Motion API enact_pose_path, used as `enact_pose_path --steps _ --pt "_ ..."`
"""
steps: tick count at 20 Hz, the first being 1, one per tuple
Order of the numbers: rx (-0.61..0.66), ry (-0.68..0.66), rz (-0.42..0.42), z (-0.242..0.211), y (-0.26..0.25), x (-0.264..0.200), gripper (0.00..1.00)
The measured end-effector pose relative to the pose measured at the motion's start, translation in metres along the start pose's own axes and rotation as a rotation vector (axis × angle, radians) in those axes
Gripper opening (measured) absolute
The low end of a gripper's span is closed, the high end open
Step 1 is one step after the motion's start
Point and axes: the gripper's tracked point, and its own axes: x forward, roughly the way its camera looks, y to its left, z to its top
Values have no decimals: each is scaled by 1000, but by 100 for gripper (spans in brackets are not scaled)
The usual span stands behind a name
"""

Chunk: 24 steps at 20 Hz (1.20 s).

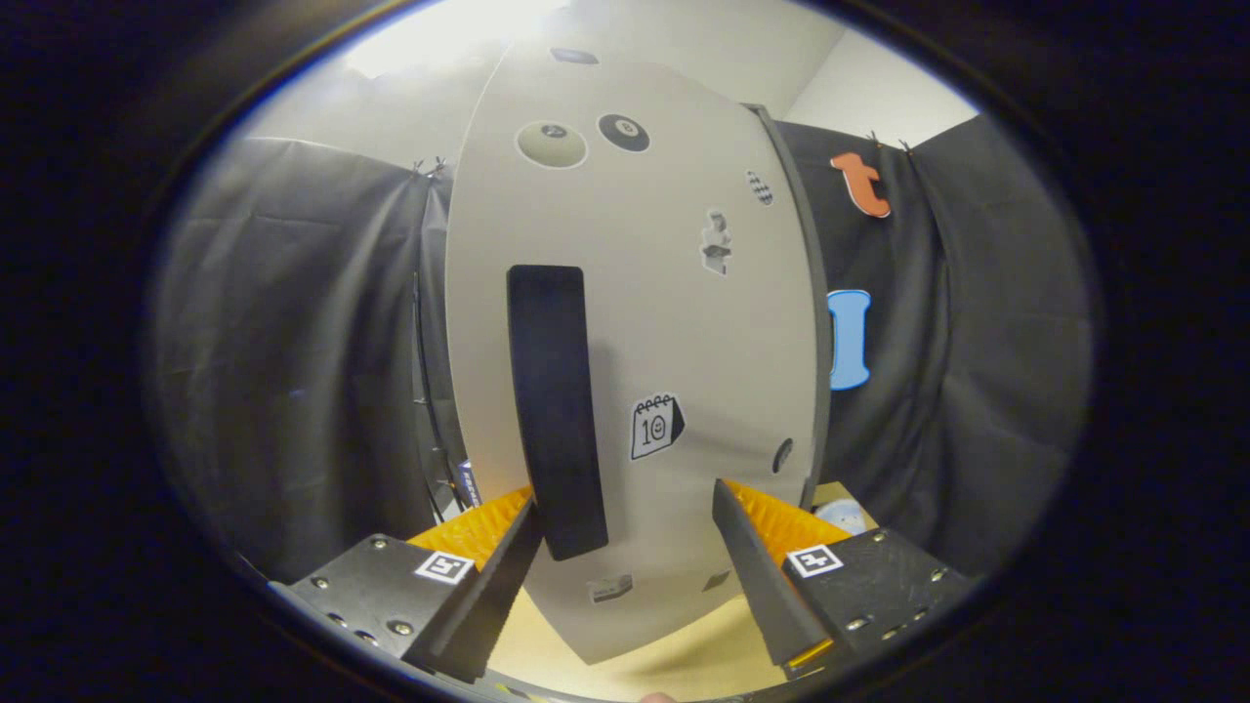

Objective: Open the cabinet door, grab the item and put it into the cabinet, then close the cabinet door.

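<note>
Standing apart, the two fingers of the gripper [625,547] leave a wide gap, holding nothing, above the pale wooden bench [674,654]. Just ahead, partly between the fingertips, rises the tall, light grey cabinet door [674,322], stickers dotted across its flat face. Its long black bar handle [557,410] runs vertically, lower end beside one finger. Whether the door is latched cannot be told.

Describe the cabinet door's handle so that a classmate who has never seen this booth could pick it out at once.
Find the pale cabinet door standing ahead of the dark cloth wall. On its left half runs the handle, a tall black vertical bar whose lower end sits between the open gripper fingers. Unlike the small stickers scattered around it, it is long, plain and solid black.
</note>
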Motion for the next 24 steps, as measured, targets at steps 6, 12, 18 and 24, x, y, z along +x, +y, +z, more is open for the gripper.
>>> enact_pose_path --steps 6,12,18,24 --pt "-37 -5 7 3 33 52 100" --pt "-56 -11 41 4 55 100 100" --pt "-62 -39 49 5 69 147 100" --pt "-68 -79 -36 1 74 179 100"
